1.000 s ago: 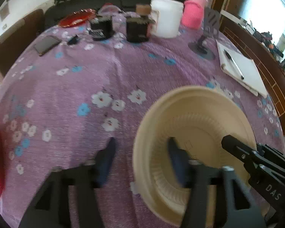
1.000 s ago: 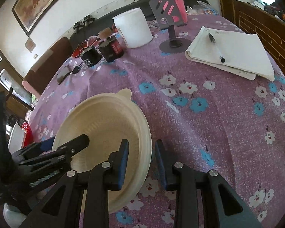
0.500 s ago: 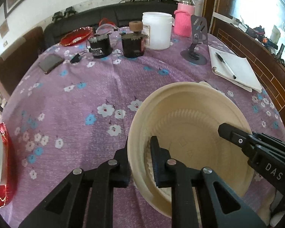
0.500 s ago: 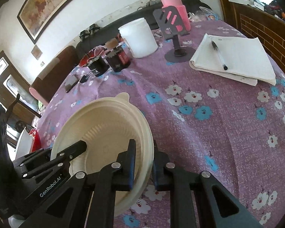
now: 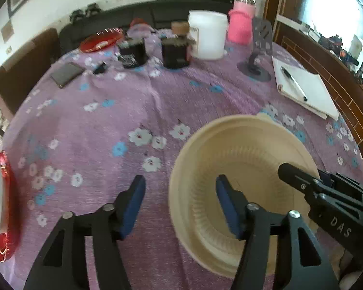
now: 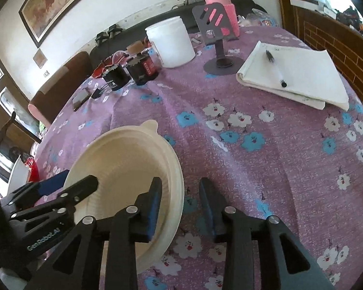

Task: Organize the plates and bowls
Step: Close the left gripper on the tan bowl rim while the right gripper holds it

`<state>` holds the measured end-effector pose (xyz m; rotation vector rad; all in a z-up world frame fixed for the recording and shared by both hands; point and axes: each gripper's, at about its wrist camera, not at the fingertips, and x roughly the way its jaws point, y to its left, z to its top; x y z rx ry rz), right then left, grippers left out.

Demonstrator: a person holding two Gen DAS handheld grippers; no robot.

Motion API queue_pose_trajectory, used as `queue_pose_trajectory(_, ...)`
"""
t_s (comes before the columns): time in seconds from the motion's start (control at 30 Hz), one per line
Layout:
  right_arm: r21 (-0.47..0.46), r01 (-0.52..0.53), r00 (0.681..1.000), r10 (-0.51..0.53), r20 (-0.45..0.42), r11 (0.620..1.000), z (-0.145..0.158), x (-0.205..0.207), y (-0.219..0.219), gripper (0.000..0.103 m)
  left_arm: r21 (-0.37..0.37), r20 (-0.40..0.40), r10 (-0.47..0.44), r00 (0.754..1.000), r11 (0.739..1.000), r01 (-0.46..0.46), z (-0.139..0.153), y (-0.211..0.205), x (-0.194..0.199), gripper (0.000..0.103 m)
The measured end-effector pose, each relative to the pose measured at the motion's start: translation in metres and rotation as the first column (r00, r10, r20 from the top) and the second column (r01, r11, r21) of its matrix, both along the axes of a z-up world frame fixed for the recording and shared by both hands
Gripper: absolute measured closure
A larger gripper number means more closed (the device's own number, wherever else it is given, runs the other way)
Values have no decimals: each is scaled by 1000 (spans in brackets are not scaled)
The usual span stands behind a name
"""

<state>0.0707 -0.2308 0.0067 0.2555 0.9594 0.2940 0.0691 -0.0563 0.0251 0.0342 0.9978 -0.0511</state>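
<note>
A cream ribbed paper bowl (image 5: 251, 154) (image 6: 123, 159) lies on the purple flowered tablecloth (image 5: 138, 111). My left gripper (image 5: 180, 181) straddles the bowl's left rim. Its jaws are opening and the blue pads stand off the rim on both sides. My right gripper (image 6: 180, 182) straddles the opposite rim, its jaws opening too, with the pads not pressing. In the right wrist view a black finger (image 6: 82, 186) of the left gripper reaches over the bowl. A red plate (image 5: 1, 220) with something white on it shows at the left edge.
At the back stand a white tub (image 5: 208, 36), a pink-sleeved bottle (image 5: 240, 21), two dark jars (image 5: 175, 50), a phone stand (image 6: 217, 38) and another red plate (image 5: 100, 41). A phone (image 5: 66, 73) lies at the left, a notebook with a pen (image 6: 292, 72) at the right.
Both grippers, shut on the bowl's rim half a second ago, have spread their jaws and let it go. The left wrist view has dropped a little lower.
</note>
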Motion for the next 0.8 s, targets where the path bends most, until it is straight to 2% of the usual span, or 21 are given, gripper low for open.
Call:
queue_pose_trajectory(0.07,5,0,1000,0,-7,1000,-2,0,1,69,8,-18,0,1000,1000,0,-5,-3,4,40)
queue_pose_trajectory(0.17,14,-6,1000,6,5,1000,-1,-2,2,69,-24,-23,-1,1000,1000,0,-9,-3,4,41)
queue_pose_trajectory(0.2,18,-11,1000,11,6,1000,-1,-2,3,73,-33,-28,-10,1000,999,9,-11,-4,3,51)
queue_pose_trajectory(0.23,28,-23,1000,23,4,999,-2,-2,4,78,-32,-35,-23,999,999,22,-12,-6,3,70)
queue_pose_trajectory(0.27,30,-25,1000,25,3,999,-2,-3,6,87,-18,-55,-38,998,999,37,-16,-9,3,74)
queue_pose_trajectory(0.33,16,-17,1000,17,13,1000,-2,-4,7,87,-8,-43,-45,998,999,44,-16,-9,-1,78)
queue_pose_trajectory(0.5,55,-15,1000,14,18,998,-2,-5,7,89,-70,-42,-43,998,997,40,-10,5,-14,87)
queue_pose_trajectory(0.7,67,-54,997,50,50,996,12,-26,29,88,-117,22,-23,999,993,25,22,32,-42,88)
queue_pose_trajectory(0.8,104,-68,996,63,56,992,23,-45,41,88,-123,69,0,998,992,8,39,47,-62,88)
